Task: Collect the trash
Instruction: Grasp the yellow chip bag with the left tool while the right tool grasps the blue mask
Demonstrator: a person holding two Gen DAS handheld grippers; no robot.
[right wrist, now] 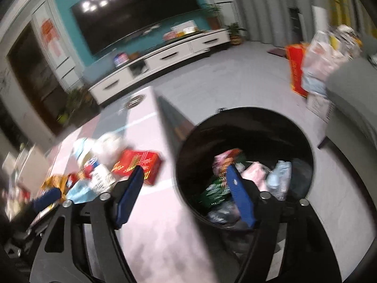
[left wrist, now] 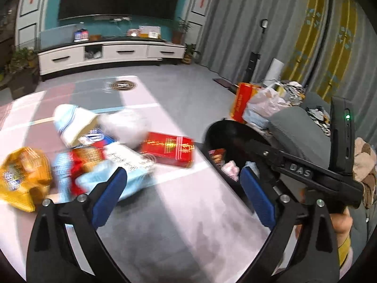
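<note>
Trash lies in a heap on the pale table (left wrist: 179, 212): a red box (left wrist: 168, 149), a yellow bag (left wrist: 22, 176), a light blue packet (left wrist: 101, 180) and white wrappers (left wrist: 127, 125). A black round bin (right wrist: 245, 162) stands beside the table's right edge and holds several wrappers. My left gripper (left wrist: 183, 181) is open and empty above the table, just right of the heap. My right gripper (right wrist: 183, 179) is open and empty, straddling the table edge and the bin rim. The red box also shows in the right wrist view (right wrist: 139, 165).
A grey sofa arm (left wrist: 299, 132) stands right of the bin, with a red carton (left wrist: 242, 101) and plastic bags (left wrist: 266, 103) behind it. A white TV cabinet (left wrist: 110, 55) lines the far wall. Grey floor lies between.
</note>
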